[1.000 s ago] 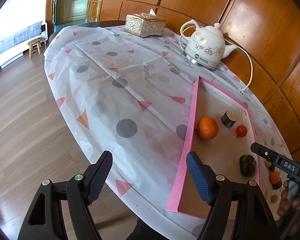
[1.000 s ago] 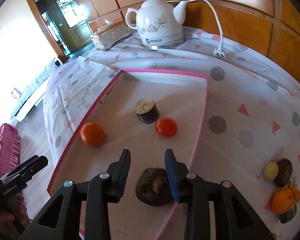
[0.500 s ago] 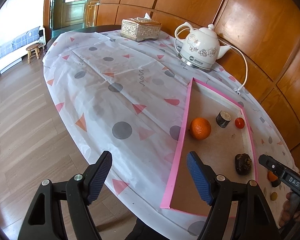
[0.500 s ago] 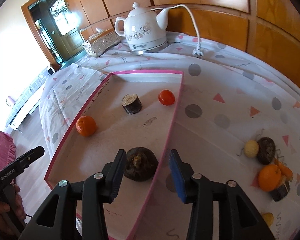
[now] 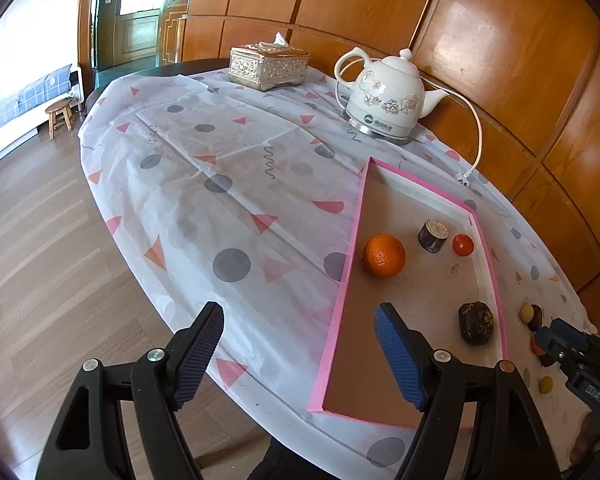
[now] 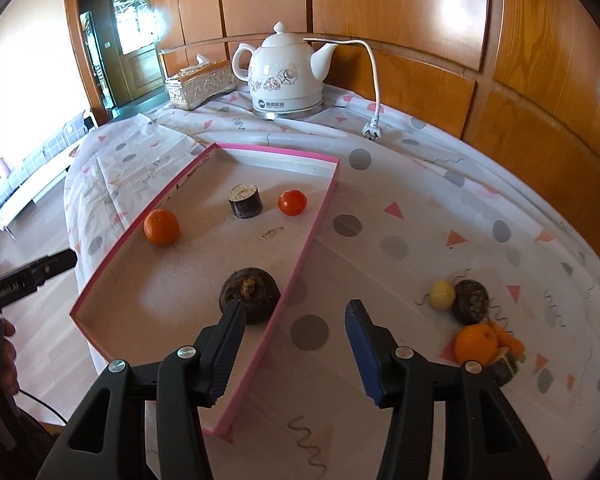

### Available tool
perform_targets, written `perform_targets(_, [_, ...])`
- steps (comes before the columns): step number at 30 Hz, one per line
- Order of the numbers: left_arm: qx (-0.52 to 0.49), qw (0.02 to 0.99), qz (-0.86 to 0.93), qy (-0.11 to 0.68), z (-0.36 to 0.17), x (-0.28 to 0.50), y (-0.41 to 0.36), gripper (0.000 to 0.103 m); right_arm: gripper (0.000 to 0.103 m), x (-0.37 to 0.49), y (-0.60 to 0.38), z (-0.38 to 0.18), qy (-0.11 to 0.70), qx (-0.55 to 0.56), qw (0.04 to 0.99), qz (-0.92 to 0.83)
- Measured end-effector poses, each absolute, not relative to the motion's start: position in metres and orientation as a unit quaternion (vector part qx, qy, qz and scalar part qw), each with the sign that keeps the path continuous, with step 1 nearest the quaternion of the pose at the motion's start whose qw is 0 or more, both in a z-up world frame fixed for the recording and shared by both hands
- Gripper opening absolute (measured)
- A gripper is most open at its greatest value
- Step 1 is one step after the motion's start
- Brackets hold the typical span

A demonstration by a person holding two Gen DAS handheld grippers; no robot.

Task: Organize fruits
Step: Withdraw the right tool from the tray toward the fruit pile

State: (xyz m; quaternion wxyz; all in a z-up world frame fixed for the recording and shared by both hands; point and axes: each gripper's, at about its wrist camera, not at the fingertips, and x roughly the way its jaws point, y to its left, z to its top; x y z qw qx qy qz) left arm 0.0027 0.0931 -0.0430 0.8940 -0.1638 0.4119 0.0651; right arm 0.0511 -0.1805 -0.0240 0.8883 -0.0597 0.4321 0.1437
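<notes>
A pink-rimmed tray lies on the table. It holds an orange, a dark cut stub, a small red fruit and a dark round fruit. Loose fruits lie right of the tray: a pale yellow ball, a dark fruit and an orange. My right gripper is open and empty above the tray's right rim. My left gripper is open and empty over the table's near edge.
A white electric kettle with a loose cord and plug stands at the back. A silver tissue box sits behind it. The table edge drops to wooden floor on the left. Wood panelling backs the table.
My right gripper opened wider, left the dark round fruit in the tray, and drew back to the right. My left gripper pulled back and rose slightly, staying open.
</notes>
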Motion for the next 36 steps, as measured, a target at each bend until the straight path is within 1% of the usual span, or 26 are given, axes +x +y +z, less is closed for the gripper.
perform_targets(19, [-0.151,0.896,0.050,0.415,-0.042,0.006,0.081,0.078,0.054,0.034,-0.259,-0.011,0.427,-0.070,0.900,0.059])
perform_targets(27, [-0.146,0.894,0.049,0.422,-0.044,0.009,0.078,0.078,0.054,0.025,-0.324,-0.012,0.439,-0.051,0.897,-0.010])
perform_targets(36, [-0.135,0.894,0.044,0.426,-0.044,0.012,0.070,0.078,0.054,0.009,-0.419,-0.017,0.457,-0.015,0.881,-0.122])
